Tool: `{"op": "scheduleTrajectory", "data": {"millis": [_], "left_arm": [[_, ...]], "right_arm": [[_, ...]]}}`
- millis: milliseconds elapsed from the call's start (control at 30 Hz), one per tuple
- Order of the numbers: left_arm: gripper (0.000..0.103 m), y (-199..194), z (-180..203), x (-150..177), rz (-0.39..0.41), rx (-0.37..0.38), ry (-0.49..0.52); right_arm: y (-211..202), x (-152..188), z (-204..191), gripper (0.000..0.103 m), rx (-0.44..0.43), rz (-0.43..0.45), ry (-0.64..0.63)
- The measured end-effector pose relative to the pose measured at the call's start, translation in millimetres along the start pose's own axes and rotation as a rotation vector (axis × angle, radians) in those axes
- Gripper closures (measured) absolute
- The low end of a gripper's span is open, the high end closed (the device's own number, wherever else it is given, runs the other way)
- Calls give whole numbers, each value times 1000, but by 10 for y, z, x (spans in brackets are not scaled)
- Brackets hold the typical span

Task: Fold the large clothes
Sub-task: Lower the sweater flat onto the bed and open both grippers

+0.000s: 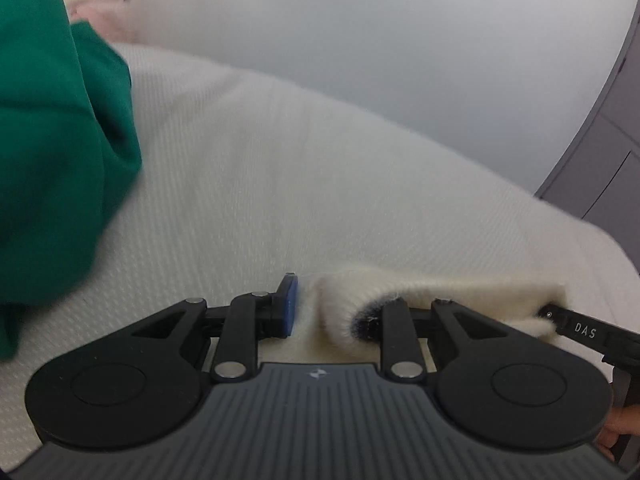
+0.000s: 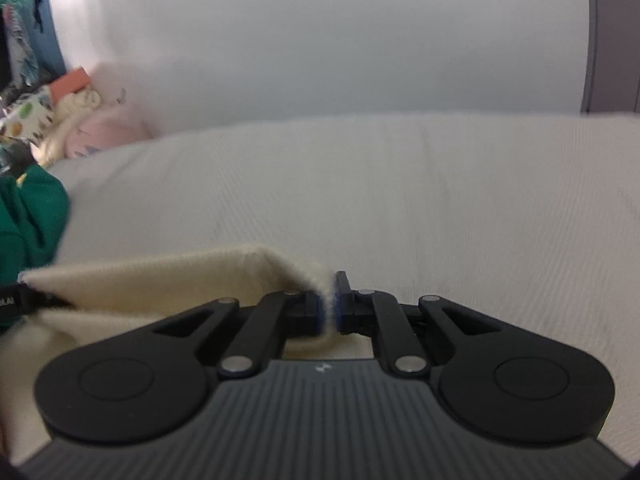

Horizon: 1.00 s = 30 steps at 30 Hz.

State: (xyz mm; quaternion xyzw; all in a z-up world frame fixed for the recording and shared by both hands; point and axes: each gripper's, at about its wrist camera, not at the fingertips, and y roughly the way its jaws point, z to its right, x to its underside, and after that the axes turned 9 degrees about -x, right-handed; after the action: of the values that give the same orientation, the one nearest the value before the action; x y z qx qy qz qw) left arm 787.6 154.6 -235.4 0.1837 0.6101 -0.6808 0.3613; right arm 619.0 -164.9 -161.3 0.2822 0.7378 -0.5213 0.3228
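Both grippers tilt down over the white ribbed bedspread [image 2: 440,200]: right gripper [image 2: 329,306] pinches the fuzzy cream knit garment [image 2: 160,280]; left gripper [image 1: 320,312] stands parted, the garment's edge draped over one finger, grip unclear.

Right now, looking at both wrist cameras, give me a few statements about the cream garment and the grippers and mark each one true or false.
1. The right gripper is clamped on the cream garment. True.
2. The green garment is held by the left gripper. False: it lies apart, to the side on the white bedcover.
3. Cream fabric wraps one finger of the left gripper. True.
4. The bedcover is dark blue. False: it is white.
5. The cream garment lies flat and fully folded. False: both grippers hold its edge.
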Motion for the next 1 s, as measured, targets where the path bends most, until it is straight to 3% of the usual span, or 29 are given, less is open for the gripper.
{"op": "scheduleTrajectory", "data": {"millis": [200,267,333,400,467,500,533,567,633,833,1000], "left_arm": [[73,228,-35,-63,-46,-23,14],[59,137,29,-38,-65,-39,33],[29,-50,71,-63,-88,-58,33],[23,-125,45,-93,-98,-33,23],[13,-242,67,-122,-98,18,21],[12,-337,104,-134,-88,26,38],[11,-428,145,-138,-78,32,61],[11,-494,164,-150,-69,46,78],[9,-641,156,-153,-43,73,76],[9,-1387,200,80,39,59,67],[9,-2181,81,490,119,49,44]], "right_arm": [[40,-48,-107,93,12,-36,-4],[-24,-80,-103,92,10,-49,-6],[-35,-135,-160,92,12,-59,-14],[-93,-154,-202,89,24,-64,-25],[-116,-197,-229,78,31,-75,-34],[-168,-204,-247,74,30,-81,-41],[-217,-202,-243,60,28,-86,-49],[-280,-203,-266,34,2,-92,-52],[-418,-203,-265,21,-47,-78,-47],[-1038,-71,-442,21,-119,-12,-67],[-1774,154,-587,21,-180,57,-115]]}}
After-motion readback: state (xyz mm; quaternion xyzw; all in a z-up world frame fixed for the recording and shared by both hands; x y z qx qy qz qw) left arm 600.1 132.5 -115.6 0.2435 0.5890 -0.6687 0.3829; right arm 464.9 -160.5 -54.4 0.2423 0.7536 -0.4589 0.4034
